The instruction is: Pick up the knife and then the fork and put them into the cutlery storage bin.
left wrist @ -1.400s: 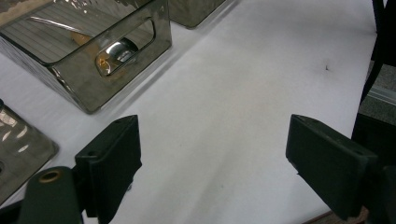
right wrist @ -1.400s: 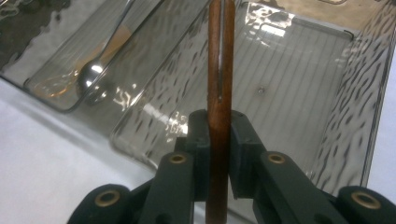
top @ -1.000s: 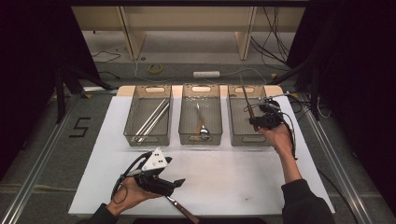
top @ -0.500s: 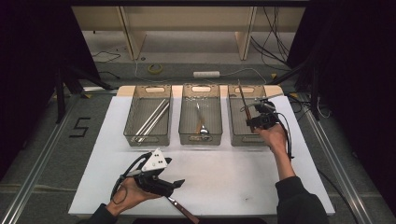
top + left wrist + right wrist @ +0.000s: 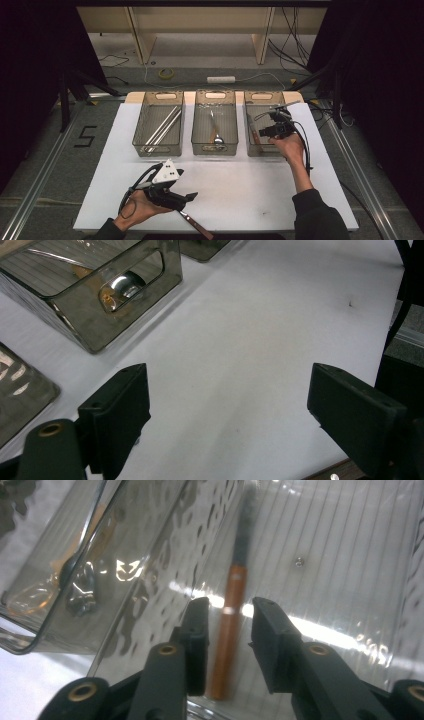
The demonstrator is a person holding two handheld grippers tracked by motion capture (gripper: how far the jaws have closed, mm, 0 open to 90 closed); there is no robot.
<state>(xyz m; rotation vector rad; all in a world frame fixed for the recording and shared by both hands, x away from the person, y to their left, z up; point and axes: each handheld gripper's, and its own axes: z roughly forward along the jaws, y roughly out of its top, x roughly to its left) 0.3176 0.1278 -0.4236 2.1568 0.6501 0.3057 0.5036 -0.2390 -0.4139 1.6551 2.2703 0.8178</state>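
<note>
From above, the right gripper (image 5: pixel 272 131) is hanging over the right bin (image 5: pixel 265 96), where a knife (image 5: pixel 252 132) is lying; the left gripper (image 5: pixel 181 198) is resting near the table's (image 5: pixel 235 180) front edge. In the left gripper view, its jaws are standing wide apart over bare table. In the right gripper view, the jaws are sitting slightly apart, straddling the knife's wooden handle (image 5: pixel 227 640) without clamping it.

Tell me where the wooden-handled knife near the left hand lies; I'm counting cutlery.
In the high view, the knife lies at the table's near edge, just right of the left claw.
</note>
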